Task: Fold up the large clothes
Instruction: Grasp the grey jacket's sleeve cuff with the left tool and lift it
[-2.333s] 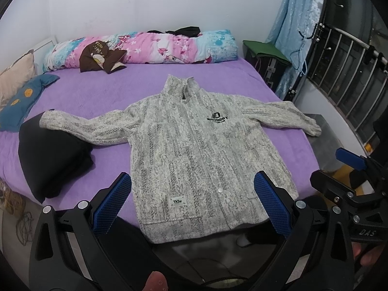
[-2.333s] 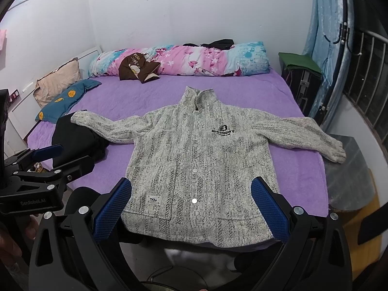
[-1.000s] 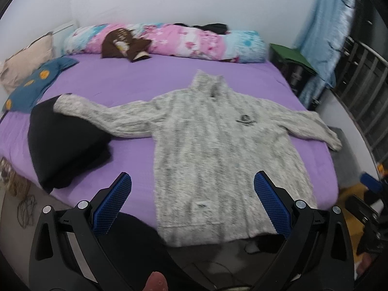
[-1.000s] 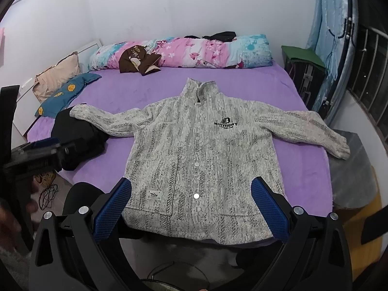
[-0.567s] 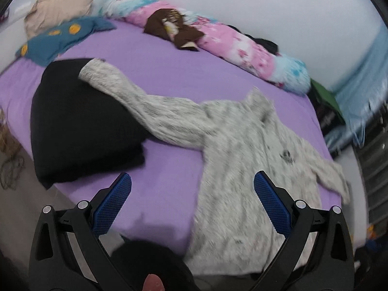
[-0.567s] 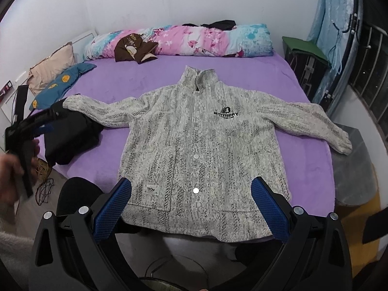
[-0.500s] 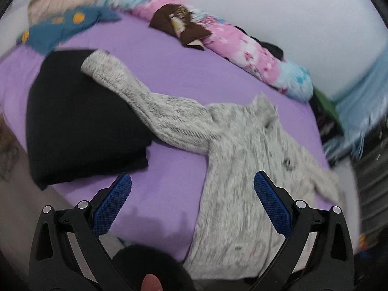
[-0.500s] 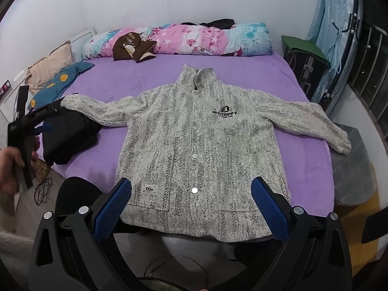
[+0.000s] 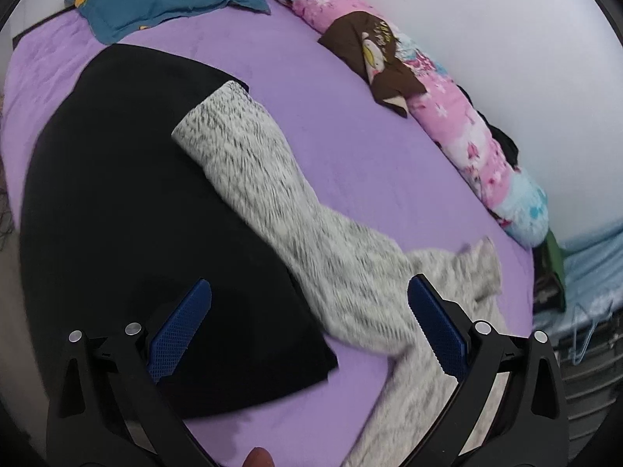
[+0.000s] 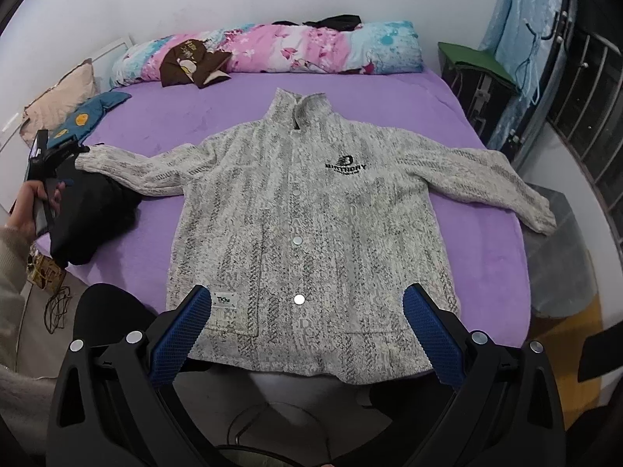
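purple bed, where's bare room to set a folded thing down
Bare purple sheet lies between the grey knit jacket's collar and the pink floral bolster, and beside the jacket's hem on both sides. The left edge is crowded: the black folded garment lies under the jacket's sleeve.

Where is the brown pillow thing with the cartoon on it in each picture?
Left wrist view: the brown cushion is in the upper middle, lying on the pink flowery bedding roll.
Right wrist view: the brown cushion is in the upper left, at the left end of the same pink flowery bedding roll.
Shared landmark: the grey jacket, whose sleeve crosses the black garment.
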`<state>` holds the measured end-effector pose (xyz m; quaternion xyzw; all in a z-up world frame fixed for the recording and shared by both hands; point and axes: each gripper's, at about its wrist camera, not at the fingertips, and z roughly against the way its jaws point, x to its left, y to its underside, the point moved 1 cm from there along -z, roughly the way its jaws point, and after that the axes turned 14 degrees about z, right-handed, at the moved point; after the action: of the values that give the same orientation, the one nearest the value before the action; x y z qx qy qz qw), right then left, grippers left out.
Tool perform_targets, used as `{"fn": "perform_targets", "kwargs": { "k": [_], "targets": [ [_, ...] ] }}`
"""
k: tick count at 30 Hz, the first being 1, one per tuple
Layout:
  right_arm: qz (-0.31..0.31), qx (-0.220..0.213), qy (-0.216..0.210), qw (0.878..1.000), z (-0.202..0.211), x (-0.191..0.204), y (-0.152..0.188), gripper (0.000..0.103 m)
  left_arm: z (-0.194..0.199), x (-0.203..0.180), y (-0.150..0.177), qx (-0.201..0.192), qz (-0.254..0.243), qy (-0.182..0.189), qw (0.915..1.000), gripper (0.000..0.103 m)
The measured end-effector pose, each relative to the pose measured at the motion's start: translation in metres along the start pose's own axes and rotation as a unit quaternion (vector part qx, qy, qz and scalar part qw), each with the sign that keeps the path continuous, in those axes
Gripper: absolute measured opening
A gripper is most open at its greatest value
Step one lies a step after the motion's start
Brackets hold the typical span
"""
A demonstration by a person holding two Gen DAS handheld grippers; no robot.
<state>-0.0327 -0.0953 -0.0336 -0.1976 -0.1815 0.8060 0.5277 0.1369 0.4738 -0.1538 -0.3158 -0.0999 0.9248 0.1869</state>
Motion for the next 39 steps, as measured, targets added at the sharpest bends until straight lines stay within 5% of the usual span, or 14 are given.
{"fn": "perform_targets", "kwargs": {
  "k": [6,16,17,18,22,27,33,39],
  "targets": [
    [-0.006,0.013,0.004,1.000,-0.010,-0.002,-0.001,0.097,-0.033,0.019,-0.036,0.003,0.052,-0.008,0.9986,0.097],
    [-0.004,0.037,-0.007,0.999,-0.030,0.001,-0.002,0.097,-0.062,0.035,-0.060,0.016,0.102,0.037,0.9939,0.096],
    [-0.004,0.038,-0.009,0.999,-0.031,0.002,-0.002,0.097,-0.065,0.034,-0.061,0.015,0.102,0.037,0.9940,0.092],
    [-0.002,0.039,-0.010,0.999,-0.032,0.003,-0.003,0.097,-0.067,0.031,-0.063,0.011,0.099,0.034,0.9945,0.077],
    [0.000,0.035,-0.008,0.999,-0.032,0.003,-0.004,0.097,-0.078,0.028,-0.071,0.012,0.104,0.007,0.9945,0.063],
    [-0.008,0.038,-0.012,0.999,-0.035,0.001,-0.002,0.097,-0.078,0.027,-0.075,0.007,0.112,0.004,0.9937,0.030],
    [-0.018,0.034,-0.056,0.998,-0.037,-0.001,-0.001,0.097,-0.081,0.030,-0.074,0.009,0.106,-0.007,0.9943,0.009],
    [-0.059,0.053,-0.108,0.991,-0.045,-0.007,0.002,0.097,-0.053,0.001,-0.053,-0.033,0.043,0.009,0.9985,0.008]
  ]
}}
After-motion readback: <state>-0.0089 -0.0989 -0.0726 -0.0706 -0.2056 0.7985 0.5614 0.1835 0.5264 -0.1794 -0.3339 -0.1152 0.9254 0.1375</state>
